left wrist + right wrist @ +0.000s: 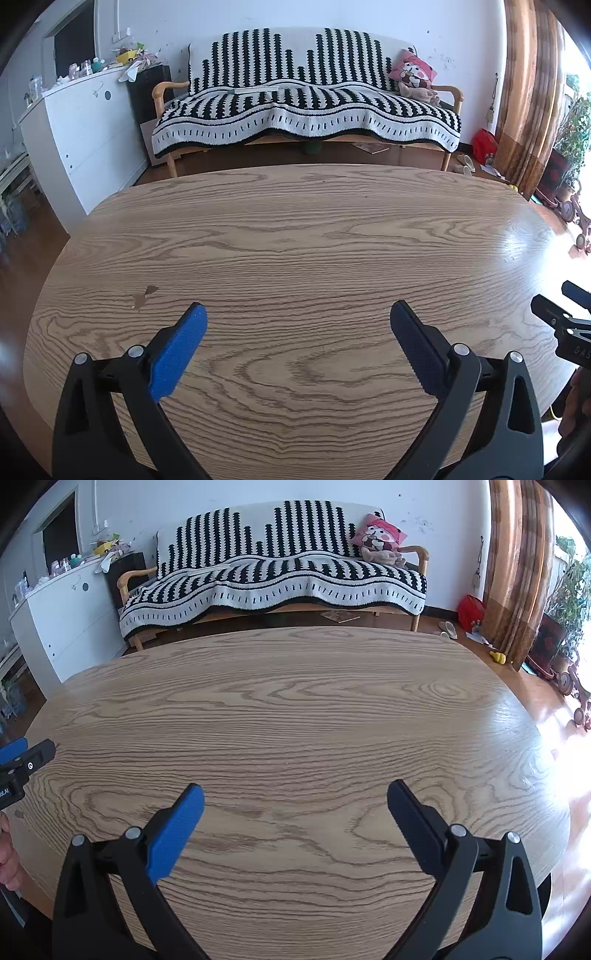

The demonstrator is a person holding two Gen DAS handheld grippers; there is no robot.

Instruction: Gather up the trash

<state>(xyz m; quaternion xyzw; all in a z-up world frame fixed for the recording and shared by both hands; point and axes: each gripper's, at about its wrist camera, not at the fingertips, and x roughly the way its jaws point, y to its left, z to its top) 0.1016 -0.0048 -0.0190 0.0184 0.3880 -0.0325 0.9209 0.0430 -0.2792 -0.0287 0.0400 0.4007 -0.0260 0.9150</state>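
Trash: none can be made out on the table [295,229]; only a small brown mark [146,295] shows on the wood, just ahead and left of the left gripper's blue pad.
Left gripper [298,319]: jaws spread wide, nothing between them, hovering over the near part of the table.
Right gripper [295,799]: jaws equally wide apart, holding nothing, over the same tabletop; beside the left gripper, each one's tip showing at the edge of the other's view.
Writing: partial white letters on the gripper bodies, "DAS" on the right gripper seen from the left wrist and "OLAI" on the left one seen from the right wrist; the rest is cut off.
Table: rounded, light wood grain, glare on its right side.
Room: sofa [306,96] under a black-and-white striped throw against the far wall, pink cushion [412,72] at its right end.
Sides: white cabinet [85,125] with clutter on top at left, brown curtain [528,92] and plants at right.
Floor: red bag [484,144] by the curtain.
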